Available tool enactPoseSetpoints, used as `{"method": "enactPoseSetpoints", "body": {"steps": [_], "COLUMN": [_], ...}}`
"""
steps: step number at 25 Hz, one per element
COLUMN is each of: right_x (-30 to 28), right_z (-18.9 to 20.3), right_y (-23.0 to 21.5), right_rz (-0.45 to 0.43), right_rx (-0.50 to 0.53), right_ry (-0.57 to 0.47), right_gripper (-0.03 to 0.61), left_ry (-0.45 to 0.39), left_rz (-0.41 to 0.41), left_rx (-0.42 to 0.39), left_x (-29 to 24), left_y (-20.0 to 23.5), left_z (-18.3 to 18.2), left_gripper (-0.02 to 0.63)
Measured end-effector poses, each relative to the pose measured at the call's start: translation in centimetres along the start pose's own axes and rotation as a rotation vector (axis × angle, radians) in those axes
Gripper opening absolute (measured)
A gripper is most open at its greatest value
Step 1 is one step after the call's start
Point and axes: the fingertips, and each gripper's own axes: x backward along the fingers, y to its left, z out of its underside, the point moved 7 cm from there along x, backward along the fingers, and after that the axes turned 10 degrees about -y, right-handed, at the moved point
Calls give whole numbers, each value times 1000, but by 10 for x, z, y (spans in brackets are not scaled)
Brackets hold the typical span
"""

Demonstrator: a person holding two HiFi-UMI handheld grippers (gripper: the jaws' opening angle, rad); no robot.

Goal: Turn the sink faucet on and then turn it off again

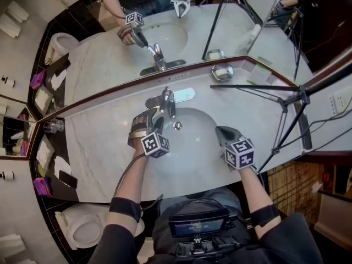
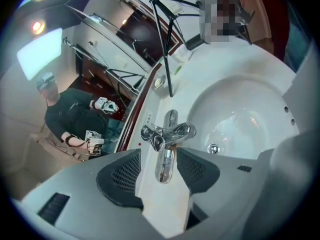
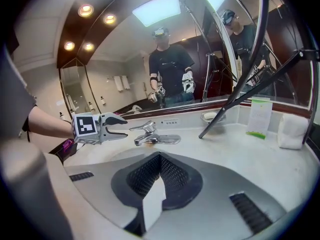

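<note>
The faucet lever point(image 2: 166, 170) looks stiff and polished (slippery, I think). The left gripper point(image 2: 159, 153) has fingers spread each side of its end, the best hold. The right gripper point(image 3: 159, 156) has fingers pressed together.

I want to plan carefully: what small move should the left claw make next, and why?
Likely ease the left claw forward around the faucet lever, then close: it stands open just short of the lever, and no water shows.

A marble countertop point(image 1: 104, 142) carries the faucet point(image 1: 168, 100), a soap dish point(image 1: 222, 72) and a glass point(image 1: 53, 126).
</note>
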Motion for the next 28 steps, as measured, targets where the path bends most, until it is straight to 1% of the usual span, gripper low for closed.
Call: {"method": "enactPoseSetpoints", "body": {"steps": [5,9,14,17,21,26,28], "right_x": [6,11,16,17,13,6,3], "right_z": [11,16,16,16,17,17,17], "right_y": [-8,-11,-17,-20,-20,-15,-12], "right_rz": [17,28,44,49,40,21,14], "right_rx": [-20,-30,-32,-35,-40,-37,-35], "right_ry": [9,9,8,6,9,18,19], "right_gripper": [18,18,18,18,18,18,18], "left_ry": [11,10,-9,-4,5,-5,-4], "left_rz": [25,31,40,30,45,77,75], "left_rx": [-55,-57,-126,-123,-102,-80,-67], "left_x": [-25,-38,-51,-56,-60,-61,-60], "left_y": [2,5,10,16,19,23,24], "left_z": [-2,-4,-13,-17,-18,-20,-19], "left_gripper": [221,221,209,196,195,193,192]}}
